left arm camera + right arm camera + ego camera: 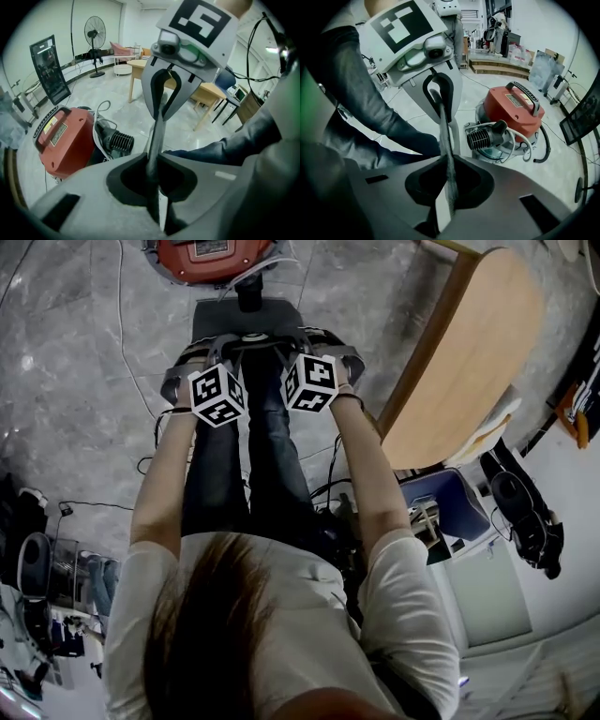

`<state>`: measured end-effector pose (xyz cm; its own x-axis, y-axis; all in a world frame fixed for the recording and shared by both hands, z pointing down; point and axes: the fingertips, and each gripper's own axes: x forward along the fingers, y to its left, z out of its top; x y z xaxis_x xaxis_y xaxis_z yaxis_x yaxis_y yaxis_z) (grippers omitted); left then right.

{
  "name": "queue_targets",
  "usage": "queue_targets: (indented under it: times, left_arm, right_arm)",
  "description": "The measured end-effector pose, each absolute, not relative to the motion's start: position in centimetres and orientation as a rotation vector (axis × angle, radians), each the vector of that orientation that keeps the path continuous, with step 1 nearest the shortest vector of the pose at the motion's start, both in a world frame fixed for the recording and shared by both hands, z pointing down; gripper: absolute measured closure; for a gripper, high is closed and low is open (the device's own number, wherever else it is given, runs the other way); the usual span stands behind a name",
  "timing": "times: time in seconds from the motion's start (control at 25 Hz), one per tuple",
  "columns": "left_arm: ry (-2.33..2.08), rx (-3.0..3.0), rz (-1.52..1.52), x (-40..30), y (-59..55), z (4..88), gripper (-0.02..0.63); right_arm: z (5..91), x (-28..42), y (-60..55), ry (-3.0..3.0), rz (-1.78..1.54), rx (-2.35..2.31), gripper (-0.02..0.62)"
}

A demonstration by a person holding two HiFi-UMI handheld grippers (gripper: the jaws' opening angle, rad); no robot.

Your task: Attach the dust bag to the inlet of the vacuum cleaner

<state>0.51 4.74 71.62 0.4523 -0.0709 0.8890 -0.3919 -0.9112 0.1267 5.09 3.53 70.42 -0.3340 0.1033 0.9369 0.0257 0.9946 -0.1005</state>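
The person stands over the grey stone floor (75, 381) with a gripper in each hand, both tipped down. The left gripper (157, 185) has its jaws squeezed narrow on a thin edge of the dust bag (248, 322). The right gripper (447, 187) pinches the same bag from the other side, also nearly closed. The two grippers face each other, and the flat dark bag is held between them, in front of the person's legs (253, 465).

Just past the bag sits the red vacuum cleaner (214, 259) on the floor. Its black ribbed inlet (483, 138) sticks out toward the bag. From above, the bag's far edge comes right up to the inlet, but I cannot tell if they touch.

A white cord (520, 149) loops around the vacuum, close beside the inlet. A black hose (543, 145) curls at its far side. A thin cable (122, 324) runs over the floor to the left.

A wooden table (478, 343) stands close on the person's right. A blue chair (455, 498) is below it. Far off by the wall stands a fan (95, 33).
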Motion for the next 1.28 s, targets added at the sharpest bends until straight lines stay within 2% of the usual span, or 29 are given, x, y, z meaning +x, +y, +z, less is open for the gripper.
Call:
queue_targets:
  times: [0.56,1.28]
  left_arm:
    - [-0.464,2.373,1.483,0.3,1.3,77.5,0.568]
    - [-0.501,2.381,1.518,0.0,0.0,77.8,0.566]
  right_arm:
    - [76.4,5.1,0.1,-1.922,0.141,0.077,0.571]
    - [77.0,4.9,-1.0,-1.963,0.182,0.139,0.572]
